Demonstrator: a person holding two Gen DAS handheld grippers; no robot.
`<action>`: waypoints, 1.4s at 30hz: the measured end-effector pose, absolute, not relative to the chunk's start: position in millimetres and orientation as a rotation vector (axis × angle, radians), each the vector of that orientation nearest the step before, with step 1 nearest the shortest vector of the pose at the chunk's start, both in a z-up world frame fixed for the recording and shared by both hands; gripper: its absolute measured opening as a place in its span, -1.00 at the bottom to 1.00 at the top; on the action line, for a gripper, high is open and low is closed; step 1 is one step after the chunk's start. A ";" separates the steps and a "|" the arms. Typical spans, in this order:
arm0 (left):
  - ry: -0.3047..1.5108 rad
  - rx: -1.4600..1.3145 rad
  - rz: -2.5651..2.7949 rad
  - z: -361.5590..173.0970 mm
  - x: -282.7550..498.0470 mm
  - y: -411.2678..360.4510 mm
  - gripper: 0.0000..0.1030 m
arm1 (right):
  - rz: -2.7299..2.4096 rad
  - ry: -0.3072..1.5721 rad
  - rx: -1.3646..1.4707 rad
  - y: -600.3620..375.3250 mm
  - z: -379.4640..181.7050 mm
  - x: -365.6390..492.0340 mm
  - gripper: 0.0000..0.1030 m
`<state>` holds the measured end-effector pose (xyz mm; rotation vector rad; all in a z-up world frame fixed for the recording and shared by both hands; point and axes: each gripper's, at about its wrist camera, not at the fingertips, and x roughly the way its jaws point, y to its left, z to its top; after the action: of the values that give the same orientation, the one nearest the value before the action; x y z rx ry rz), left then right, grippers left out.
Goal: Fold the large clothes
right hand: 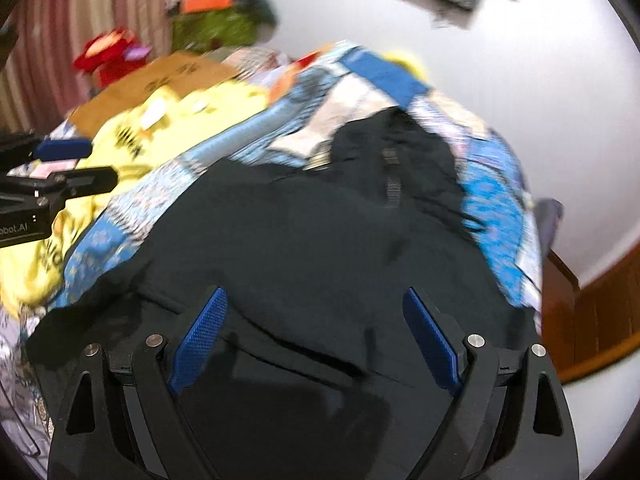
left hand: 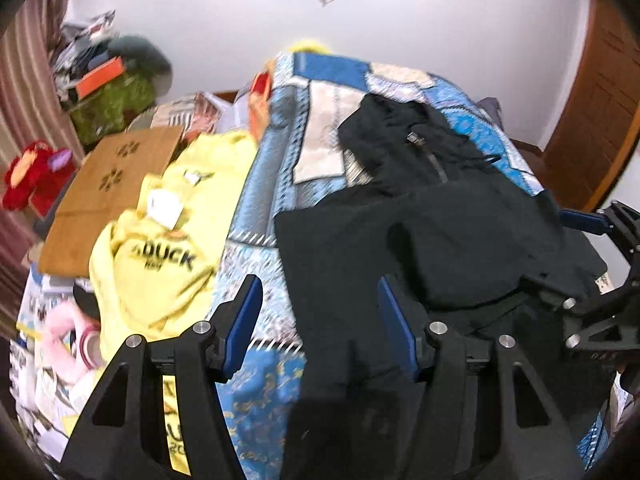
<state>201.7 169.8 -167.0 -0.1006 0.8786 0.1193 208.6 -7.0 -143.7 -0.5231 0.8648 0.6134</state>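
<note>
A black zip-up jacket (left hand: 432, 216) lies spread on a blue patchwork bedspread (left hand: 264, 184), collar and zipper toward the far end; it also shows in the right wrist view (right hand: 320, 240). My left gripper (left hand: 320, 320) is open and empty above the jacket's near left edge. My right gripper (right hand: 316, 328) is open and empty above the jacket's near hem. The right gripper also shows at the right edge of the left wrist view (left hand: 592, 248); the left gripper shows at the left edge of the right wrist view (right hand: 76, 164).
A yellow printed shirt (left hand: 168, 248) lies crumpled left of the jacket. A brown cardboard sheet (left hand: 108, 196), a red plush toy (left hand: 36, 176) and piled clutter (left hand: 104, 80) sit further left. A wooden door (left hand: 592, 120) is at the right.
</note>
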 end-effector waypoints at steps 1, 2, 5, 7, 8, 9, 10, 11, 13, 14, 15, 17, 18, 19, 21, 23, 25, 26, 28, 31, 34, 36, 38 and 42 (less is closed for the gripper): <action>0.890 -0.111 0.124 -172.3 200.6 174.4 0.14 | 0.636 0.884 -0.540 1.2 -151.4 210.9 0.70; 0.898 -0.121 0.127 -175.4 199.1 179.0 0.14 | 0.646 0.906 -0.561 10.7 -160.6 211.9 0.68; 0.925 -0.142 0.132 -188.1 197.6 184.8 0.14 | 0.650 0.972 -0.647 33.6 -189.4 216.7 0.67; 0.939 -0.150 0.133 -195.8 196.8 188.1 0.14 | 0.633 0.976 -0.698 41.3 -203.5 219.0 0.64; 0.948 -0.155 0.132 -200.7 197.0 189.1 0.14 | 0.625 0.972 -0.713 44.1 -208.2 219.4 0.62; 0.955 -0.160 0.134 -205.5 197.4 189.8 0.14 | 0.619 0.964 -0.718 45.4 -211.0 221.3 0.53; 0.968 -0.166 0.138 -212.2 198.1 190.2 0.14 | 0.609 0.953 -0.714 45.7 -213.0 222.8 0.47; 0.992 -0.170 0.138 -221.6 199.9 189.9 0.14 | 0.598 0.944 -0.710 45.9 -213.7 224.4 0.37; 1.037 -0.178 0.136 -237.9 203.9 189.3 0.14 | 0.603 0.936 -0.698 44.6 -213.4 226.4 0.21; 1.053 -0.183 0.135 -245.0 204.7 188.5 0.14 | 0.611 0.936 -0.692 45.2 -212.6 226.7 -0.01; 1.073 -0.190 0.132 -252.4 206.3 187.5 0.14 | 0.619 0.938 -0.685 45.7 -211.8 226.6 -0.22; 1.102 -0.207 0.124 -263.7 208.2 185.3 0.14 | 0.621 0.920 -0.674 44.9 -207.1 224.5 -0.34; 1.115 -0.219 0.120 -268.8 208.8 184.5 0.14 | 0.621 0.911 -0.669 43.7 -204.4 222.9 -0.41; 1.122 -0.229 0.119 -271.9 209.0 183.7 0.14 | 0.623 0.902 -0.654 40.9 -199.2 222.8 -0.43; 1.127 -0.239 0.120 -276.4 208.9 183.1 0.14 | 0.629 0.885 -0.610 33.7 -188.0 221.3 -0.50; 1.131 -0.244 0.121 -277.2 209.2 183.2 0.14 | 0.629 0.864 -0.564 25.6 -177.3 222.9 -0.53; 1.131 -0.243 0.127 -274.9 209.9 183.2 0.14 | 0.614 0.832 -0.504 10.9 -158.8 226.7 -0.56; 1.130 -0.240 0.130 -272.9 210.7 183.1 0.14 | 0.601 0.817 -0.479 3.5 -150.3 228.9 -0.57; 1.123 -0.233 0.134 -267.4 212.5 182.9 0.14 | 0.580 0.782 -0.440 -10.7 -135.2 233.1 -0.58; 1.098 -0.216 0.133 -255.9 215.5 179.4 0.14 | 0.512 0.697 -0.388 -41.1 -109.0 238.5 -0.60; 1.073 -0.202 0.125 -244.2 220.3 172.6 0.14 | 0.470 0.679 -0.322 -70.7 -94.8 245.0 -0.62; 1.059 -0.194 0.115 -236.7 225.0 165.2 0.14 | 0.444 0.679 -0.278 -88.3 -91.4 248.0 -0.62; 1.048 -0.180 0.103 -231.3 230.5 156.0 0.14 | 0.426 0.689 -0.215 -108.7 -90.7 252.8 -0.63; 1.043 -0.135 0.075 -222.3 239.7 133.5 0.14 | 0.412 0.731 -0.093 -143.1 -99.4 259.8 -0.63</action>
<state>239.7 133.5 -222.3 -0.1349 1.0427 0.0745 259.8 -143.1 -99.4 -0.0928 0.7313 0.4119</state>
